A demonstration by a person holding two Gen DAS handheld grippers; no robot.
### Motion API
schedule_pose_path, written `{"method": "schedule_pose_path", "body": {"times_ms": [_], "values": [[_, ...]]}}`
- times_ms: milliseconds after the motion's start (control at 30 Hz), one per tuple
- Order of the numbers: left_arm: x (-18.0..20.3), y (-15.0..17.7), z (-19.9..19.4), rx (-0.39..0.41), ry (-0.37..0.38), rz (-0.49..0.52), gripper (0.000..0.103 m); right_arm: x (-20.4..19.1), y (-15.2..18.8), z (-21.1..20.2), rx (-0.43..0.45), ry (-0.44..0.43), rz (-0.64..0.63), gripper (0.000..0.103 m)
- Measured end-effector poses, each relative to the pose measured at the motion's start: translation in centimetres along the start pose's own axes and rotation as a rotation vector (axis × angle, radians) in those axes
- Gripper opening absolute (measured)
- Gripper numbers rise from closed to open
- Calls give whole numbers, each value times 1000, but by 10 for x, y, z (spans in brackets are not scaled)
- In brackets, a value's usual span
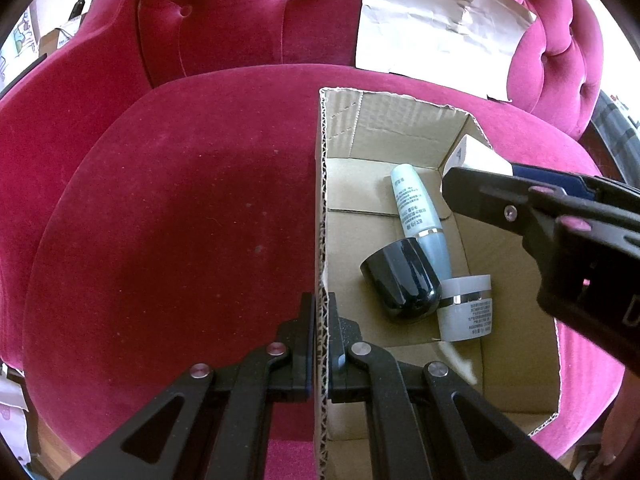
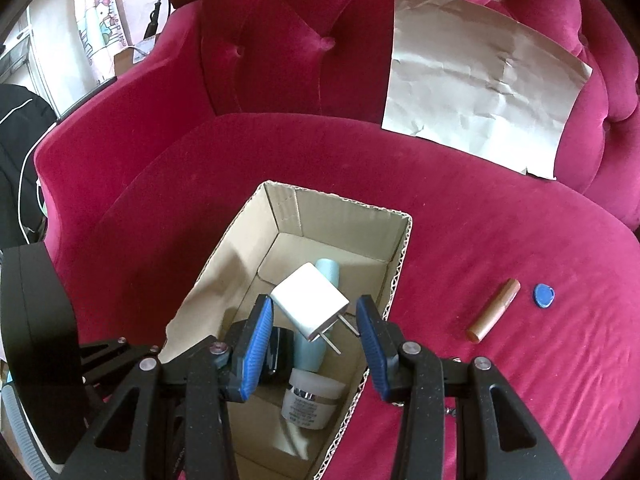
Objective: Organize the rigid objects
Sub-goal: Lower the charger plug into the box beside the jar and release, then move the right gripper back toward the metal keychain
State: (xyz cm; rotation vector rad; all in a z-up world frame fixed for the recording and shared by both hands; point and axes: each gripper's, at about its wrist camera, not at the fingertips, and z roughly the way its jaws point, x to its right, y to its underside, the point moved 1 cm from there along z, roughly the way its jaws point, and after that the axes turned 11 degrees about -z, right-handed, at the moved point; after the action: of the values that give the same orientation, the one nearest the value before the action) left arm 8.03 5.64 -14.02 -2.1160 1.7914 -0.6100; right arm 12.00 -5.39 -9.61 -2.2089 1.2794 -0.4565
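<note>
Left gripper fingers are clamped on the box wall. Right gripper fingers pinch the charger by its corners above the box; it could twist free and hit the bottles.

Left gripper: matte black, two flat linkage arms per side with triangular cut-outs, round silver pivot screws at the joints, dark blue pads along the inner faces of the fingers.

Right gripper: same black linkage build — silver pivot screws, triangular cut-outs in the arms, fine pale specks on the plastic. Fingers carry bright blue pads with a fine ribbed texture. Seen from the left wrist camera, its black body shows pinkish screw heads and a recessed housing with part of a white letter — the rest is cut off.
</note>
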Motion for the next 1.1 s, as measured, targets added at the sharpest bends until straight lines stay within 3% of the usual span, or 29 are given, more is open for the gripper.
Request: {"method": "schedule_pose_path", "body": {"times_ms": [400,533,567,633,667,1100], "values": [[1,0,0,-1,0,0,3,-2,-5,0,3,34,-22,49],[3,1,0,1,2,1,4,1,-5,-2,11,68,-16,64],[3,1,0,1,1,2,4,2,-5,-2,10,77,-16,78],[2,2,0,2,4,-2,4,4,-5,-2,15,84,-12,95],[2,1,0,1,6,-5,4,5,-4,-2,16,89,-10,98],[1,2,-1,0,4,0,4,16,-5,-10,24,121,13,102]]}}
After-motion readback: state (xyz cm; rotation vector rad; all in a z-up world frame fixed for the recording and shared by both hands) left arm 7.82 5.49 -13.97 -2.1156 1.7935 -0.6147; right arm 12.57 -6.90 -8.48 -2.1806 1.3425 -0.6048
